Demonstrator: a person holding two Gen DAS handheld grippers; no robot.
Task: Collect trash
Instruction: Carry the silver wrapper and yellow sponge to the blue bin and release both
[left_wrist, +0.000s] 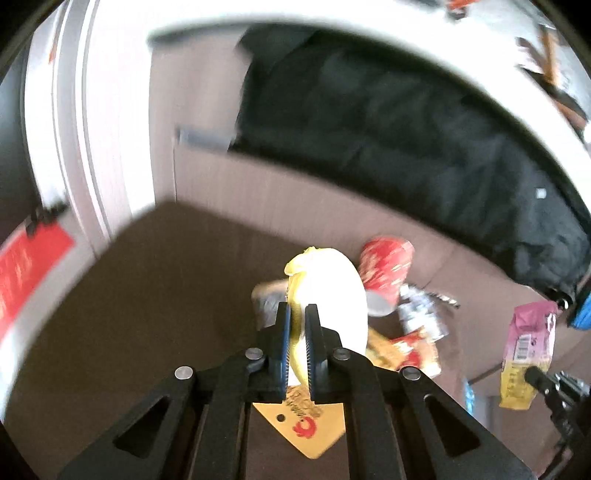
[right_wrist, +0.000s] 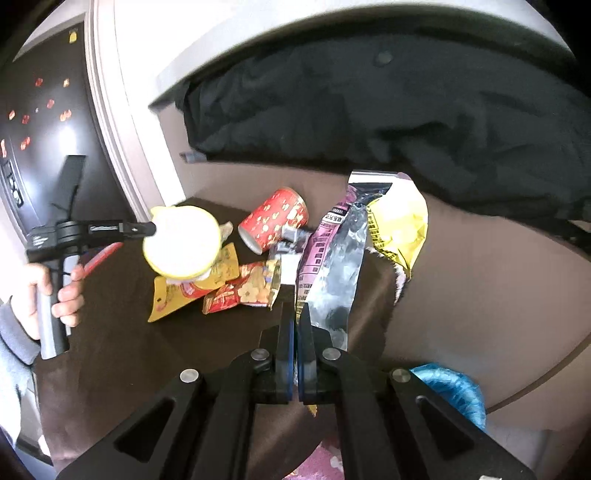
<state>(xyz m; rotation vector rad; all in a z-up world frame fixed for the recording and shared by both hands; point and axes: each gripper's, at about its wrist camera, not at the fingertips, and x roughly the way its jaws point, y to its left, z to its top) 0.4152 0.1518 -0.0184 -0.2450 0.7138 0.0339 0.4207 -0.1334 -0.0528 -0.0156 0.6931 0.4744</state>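
Left gripper (left_wrist: 298, 343) has its fingers pinching the rim of a yellow-and-white cup (left_wrist: 328, 291), held up mid-frame above the dark brown counter (left_wrist: 129, 295). Right gripper (right_wrist: 296, 332) is clamped on a purple and yellow snack bag (right_wrist: 336, 266), which sticks up center frame. Still lying on the counter: a red paper cup (right_wrist: 275, 218) on its side, a red snack wrapper (right_wrist: 243, 288) and a yellow packet (right_wrist: 173, 299) just left of center.

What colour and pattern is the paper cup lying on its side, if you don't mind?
The paper cup is red with small gold motifs, clearest in the right wrist view.
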